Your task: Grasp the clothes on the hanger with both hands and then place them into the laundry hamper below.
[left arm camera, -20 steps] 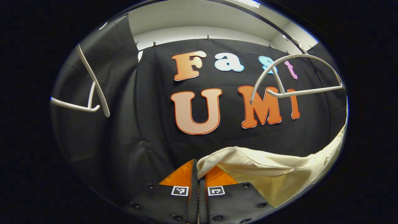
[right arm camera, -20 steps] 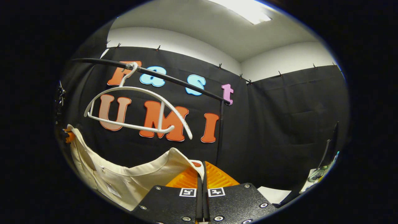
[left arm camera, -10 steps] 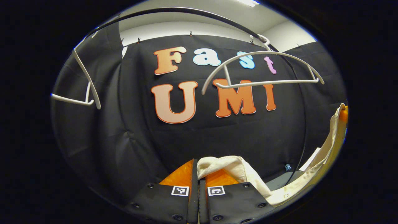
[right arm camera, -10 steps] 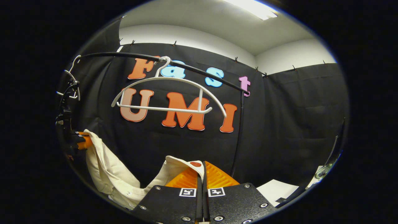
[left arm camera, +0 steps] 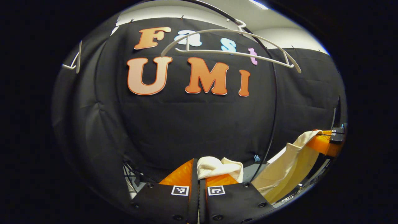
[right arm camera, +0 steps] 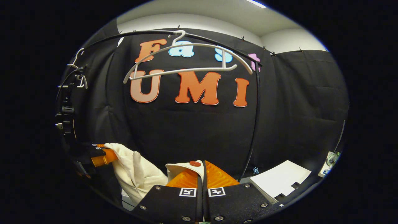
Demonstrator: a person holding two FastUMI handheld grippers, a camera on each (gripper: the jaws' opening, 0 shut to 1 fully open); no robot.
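A cream garment [left arm camera: 289,165] hangs slack between my two grippers, off its hanger. In the left gripper view my left gripper [left arm camera: 198,166] is shut on a bunched edge of the cloth [left arm camera: 214,165], and my right gripper [left arm camera: 325,143] holds the other end at the far right. In the right gripper view my right gripper [right arm camera: 202,168] is shut on a cloth edge with a red button [right arm camera: 195,163], while the left gripper [right arm camera: 102,157] pinches the garment [right arm camera: 133,172] at the left. The bare white hanger [right arm camera: 186,59] hangs on the black rail [right arm camera: 149,32] above.
A second white hanger [right arm camera: 77,65] hangs at the rail's left end. The rail's black upright post [right arm camera: 255,124] stands right of centre. A white board [right arm camera: 279,180] lies low at the right. Black cloth walls close the back and sides.
Both grippers have come down with the garment, so the bare hanger and rail now sit higher in both views. The cloth between them has gone slacker and hangs lower.
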